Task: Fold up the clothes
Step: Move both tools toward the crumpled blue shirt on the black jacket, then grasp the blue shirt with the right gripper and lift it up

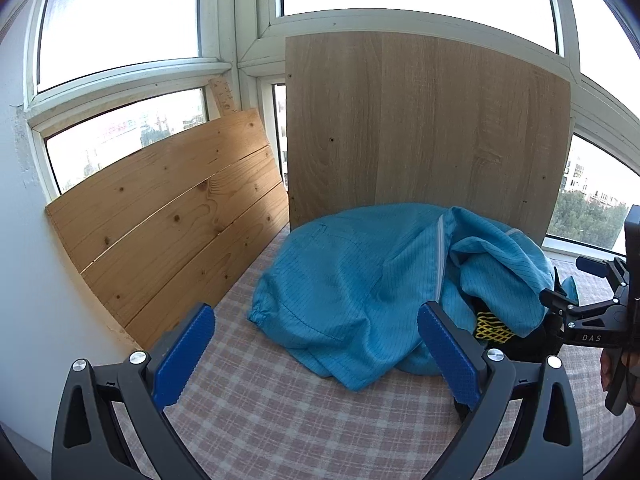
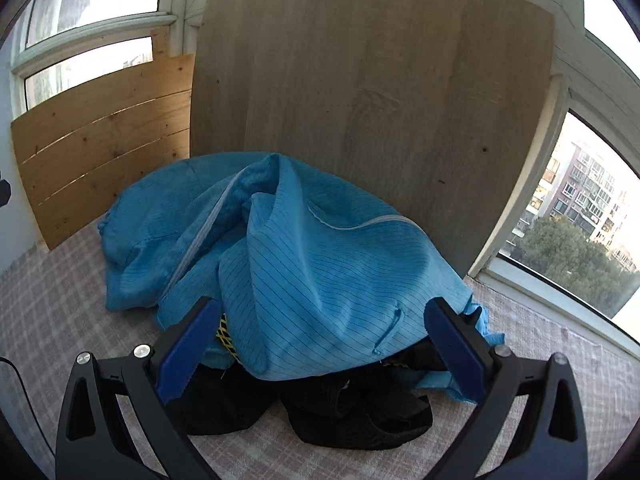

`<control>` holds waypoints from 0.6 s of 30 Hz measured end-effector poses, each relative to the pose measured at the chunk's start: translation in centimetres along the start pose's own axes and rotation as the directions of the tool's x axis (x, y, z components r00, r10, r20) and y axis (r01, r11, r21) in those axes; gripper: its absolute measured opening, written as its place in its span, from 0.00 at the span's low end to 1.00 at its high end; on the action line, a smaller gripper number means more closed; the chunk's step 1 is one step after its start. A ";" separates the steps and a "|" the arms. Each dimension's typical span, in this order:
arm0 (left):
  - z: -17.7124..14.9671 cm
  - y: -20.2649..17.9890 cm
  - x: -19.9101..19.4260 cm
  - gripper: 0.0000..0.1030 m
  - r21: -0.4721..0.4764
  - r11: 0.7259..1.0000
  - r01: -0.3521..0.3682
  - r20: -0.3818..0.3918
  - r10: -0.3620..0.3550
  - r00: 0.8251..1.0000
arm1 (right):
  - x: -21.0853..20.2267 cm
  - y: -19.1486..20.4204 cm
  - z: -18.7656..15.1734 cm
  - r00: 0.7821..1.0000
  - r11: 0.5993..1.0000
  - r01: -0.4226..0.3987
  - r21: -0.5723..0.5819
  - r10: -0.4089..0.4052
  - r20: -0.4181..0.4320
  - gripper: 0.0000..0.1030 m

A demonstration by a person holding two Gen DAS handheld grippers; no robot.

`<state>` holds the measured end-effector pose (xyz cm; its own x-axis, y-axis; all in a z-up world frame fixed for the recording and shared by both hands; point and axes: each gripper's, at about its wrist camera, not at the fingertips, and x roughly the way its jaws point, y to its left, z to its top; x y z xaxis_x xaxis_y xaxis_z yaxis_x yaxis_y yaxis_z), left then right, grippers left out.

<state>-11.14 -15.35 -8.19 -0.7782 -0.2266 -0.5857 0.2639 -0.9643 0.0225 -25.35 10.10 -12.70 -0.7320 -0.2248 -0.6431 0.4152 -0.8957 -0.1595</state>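
Both hand-held grippers — left (image 1: 316, 354), right (image 2: 326, 350) — gape empty before a crumpled blue pinstriped jacket (image 1: 360, 276) heaped at the checked surface's (image 1: 280, 412) back edge.

Blue pinstriped jacket (image 2: 280, 248) lay crumpled in a heap, unzipped, draped over a black garment (image 2: 344, 412) underneath.

Ahead of the tongs, a tall pale wood-grain panel (image 1: 428, 128) stands upright against the window frame (image 1: 236, 40). To its left, a knotty pine plank board (image 1: 172, 208) leans tilted against the white wall (image 1: 24, 240), its edge just beside the panel. A pink-and-white checked cloth (image 1: 280, 412) covers the surface below the tongs. Through the glass to the right show apartment blocks (image 2: 588, 196) and treetops (image 2: 576, 264).
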 end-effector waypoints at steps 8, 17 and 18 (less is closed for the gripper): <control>-0.7 1.8 1.5 0.99 -0.005 1.000 -0.017 -0.041 0.017 0.999 | 5.7 0.9 1.5 0.983 0.998 0.043 -0.044 -0.051 -0.177 0.97; -0.6 0.7 2.9 0.99 0.034 0.999 0.013 -0.067 -0.011 0.998 | 6.3 -1.8 2.1 0.970 0.997 -0.046 0.065 0.060 -0.237 0.04; -0.5 0.6 3.0 0.99 0.042 0.999 0.015 -0.067 -0.012 0.998 | 5.4 -2.4 2.7 0.975 0.994 -0.058 0.092 0.076 -0.209 0.04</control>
<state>-13.03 -16.51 -10.35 -0.7416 -0.2054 -0.6386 0.2282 -0.9724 0.0478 -31.75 10.02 -13.81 -0.5695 -0.2071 -0.7955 0.4056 -0.9125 -0.0528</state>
